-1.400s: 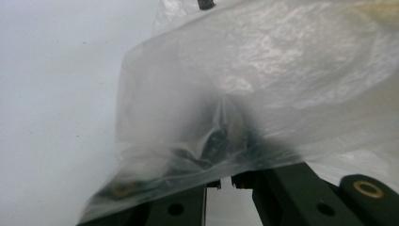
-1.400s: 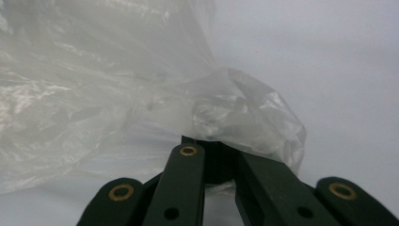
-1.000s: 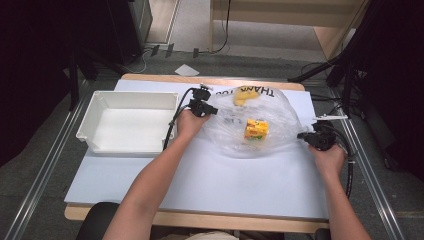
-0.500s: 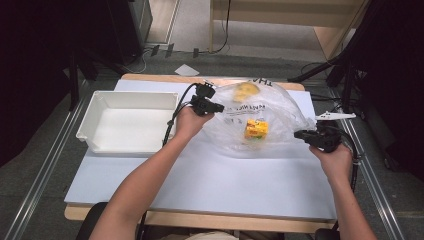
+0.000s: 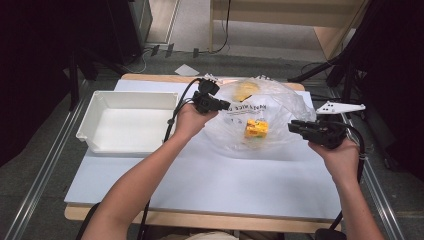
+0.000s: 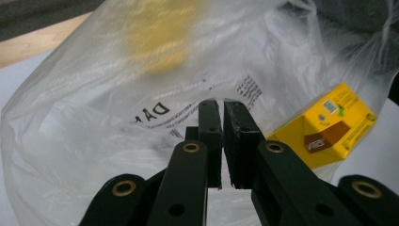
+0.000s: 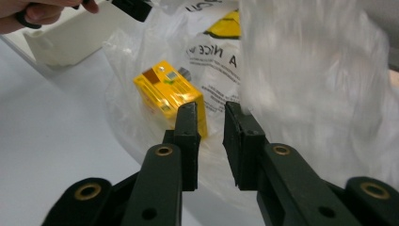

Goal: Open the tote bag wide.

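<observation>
High view: clear plastic bag [image 5: 260, 120] sits mid-table between left gripper [image 5: 220, 104] and right gripper [image 5: 295, 126], with a white bin [image 5: 90, 127] to its left.

Left gripper view: jaws clamped on the bag film; yellow carton [image 6: 324, 132] inside.

Right gripper view: jaws have just been opening, gap visible, probably film between them.

A pale blue-white sheet is covering the counter [image 5: 215, 185], with a wooden edge showing along its near and far sides. Grey carpeted floor [image 5: 45, 200] is spreading around it, and metal rails [image 5: 40, 185] are running along both sides. Beyond, light wooden furniture [image 5: 280, 30] is standing, black cables [image 5: 227, 25] are trailing down, and dark equipment [image 5: 50, 45] is looming at left and right.
</observation>
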Available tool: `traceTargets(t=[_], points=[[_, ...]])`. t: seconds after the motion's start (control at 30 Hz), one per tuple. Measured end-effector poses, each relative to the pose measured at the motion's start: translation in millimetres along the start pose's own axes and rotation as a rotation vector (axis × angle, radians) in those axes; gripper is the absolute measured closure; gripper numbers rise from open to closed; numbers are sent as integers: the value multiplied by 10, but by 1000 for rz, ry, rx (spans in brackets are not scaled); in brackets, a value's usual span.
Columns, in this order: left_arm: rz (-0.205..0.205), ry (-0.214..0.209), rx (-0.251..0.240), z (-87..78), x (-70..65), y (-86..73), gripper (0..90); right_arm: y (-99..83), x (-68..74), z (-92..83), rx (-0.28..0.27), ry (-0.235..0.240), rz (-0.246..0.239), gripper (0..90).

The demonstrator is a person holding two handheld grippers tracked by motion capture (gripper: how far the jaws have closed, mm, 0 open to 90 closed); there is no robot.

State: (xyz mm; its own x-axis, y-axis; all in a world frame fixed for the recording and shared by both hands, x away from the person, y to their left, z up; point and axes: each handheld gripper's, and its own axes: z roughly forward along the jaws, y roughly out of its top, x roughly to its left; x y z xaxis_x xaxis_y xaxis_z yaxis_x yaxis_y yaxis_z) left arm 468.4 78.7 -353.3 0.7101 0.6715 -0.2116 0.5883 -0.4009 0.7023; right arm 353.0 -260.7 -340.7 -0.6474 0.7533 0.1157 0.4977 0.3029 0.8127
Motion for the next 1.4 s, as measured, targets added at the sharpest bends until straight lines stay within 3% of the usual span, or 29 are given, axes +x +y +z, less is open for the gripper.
traceTargets(t=[0.1,0.27,0.47,0.57,0.7,0.9,1.07,1.2,1.33,1.4], points=[[-3,-5,-9,-48,-9,95,896,158,66,-44,-17,0,-14,900],[-10,11,-23,-72,9,290,900,539,90,12,-30,-31,-49,900],[-18,78,-40,61,114,536,900,954,-101,359,-48,-68,-69,900],[-14,93,-42,115,134,578,900,1041,-181,515,-43,-94,-92,889],[-30,121,-40,290,233,623,900,1114,-312,765,-21,-110,-68,886],[-75,150,-17,545,431,510,900,954,-444,1167,30,-105,-60,887],[-111,143,10,724,532,354,900,621,-674,1409,63,-125,5,893],[-111,148,35,837,559,271,900,405,-805,1534,104,-138,42,895],[-99,151,58,929,588,201,897,261,-898,1620,142,-145,48,900],[-111,148,62,973,614,153,897,196,-940,1636,127,-158,56,900]])
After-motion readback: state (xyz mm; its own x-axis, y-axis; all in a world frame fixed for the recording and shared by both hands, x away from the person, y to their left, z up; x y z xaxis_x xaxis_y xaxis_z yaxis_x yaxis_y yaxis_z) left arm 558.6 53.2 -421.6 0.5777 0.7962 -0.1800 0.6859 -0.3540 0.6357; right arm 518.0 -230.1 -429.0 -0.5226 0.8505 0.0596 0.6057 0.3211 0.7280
